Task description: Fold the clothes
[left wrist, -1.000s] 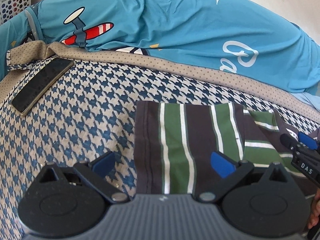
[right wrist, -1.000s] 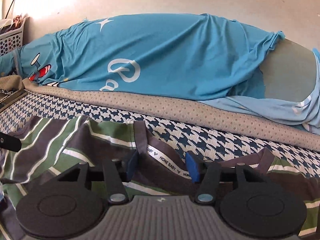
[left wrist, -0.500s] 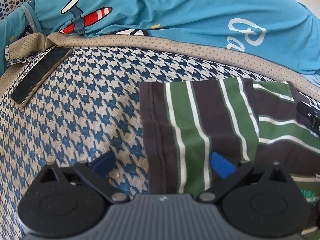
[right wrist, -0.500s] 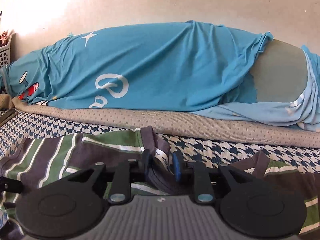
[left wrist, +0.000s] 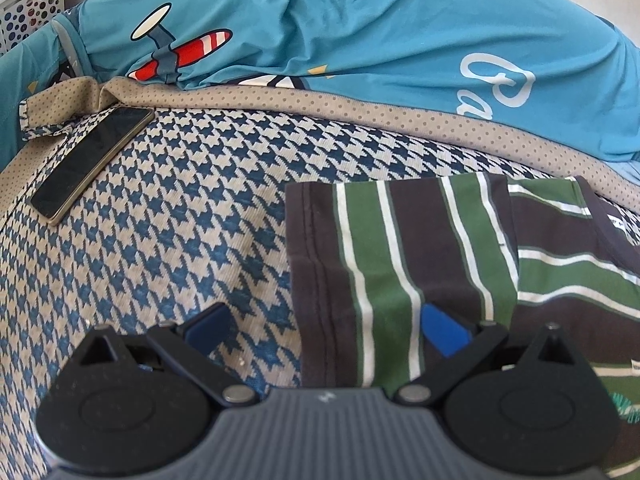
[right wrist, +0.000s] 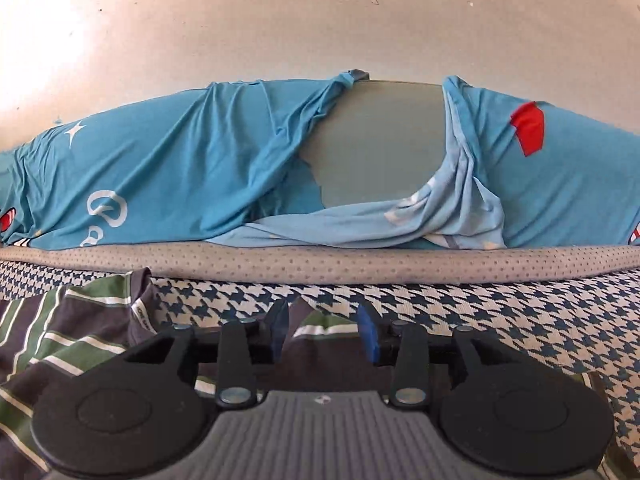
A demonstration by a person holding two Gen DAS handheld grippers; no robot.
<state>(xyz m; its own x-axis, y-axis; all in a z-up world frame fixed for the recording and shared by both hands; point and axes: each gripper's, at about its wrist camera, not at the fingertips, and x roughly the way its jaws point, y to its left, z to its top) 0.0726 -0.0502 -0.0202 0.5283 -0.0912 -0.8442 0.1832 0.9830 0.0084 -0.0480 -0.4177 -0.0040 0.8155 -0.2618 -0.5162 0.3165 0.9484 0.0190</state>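
Observation:
A brown, green and white striped shirt (left wrist: 400, 248) lies on the houndstooth bed cover (left wrist: 180, 200), its left sleeve folded over the body. My left gripper (left wrist: 324, 326) is open, low over the sleeve's lower left corner; its right pad (left wrist: 442, 330) is over the cloth, its left pad over the cover. In the right wrist view the same shirt (right wrist: 64, 340) lies at lower left. My right gripper (right wrist: 323, 330) is open, straddling a raised fold of the shirt's right shoulder (right wrist: 316, 326) without closing on it.
A dark phone (left wrist: 90, 166) lies on the cover at far left. A blue printed sheet over pillows (left wrist: 360, 28) runs along the back behind a beige dotted band (right wrist: 320, 266). A white perforated basket (left wrist: 28, 8) stands at upper left. A wall (right wrist: 320, 20) lies behind.
My right gripper opened, let go of the collar, and moved right to the shirt's right shoulder. My left gripper stayed open and eased slightly back over the folded sleeve.

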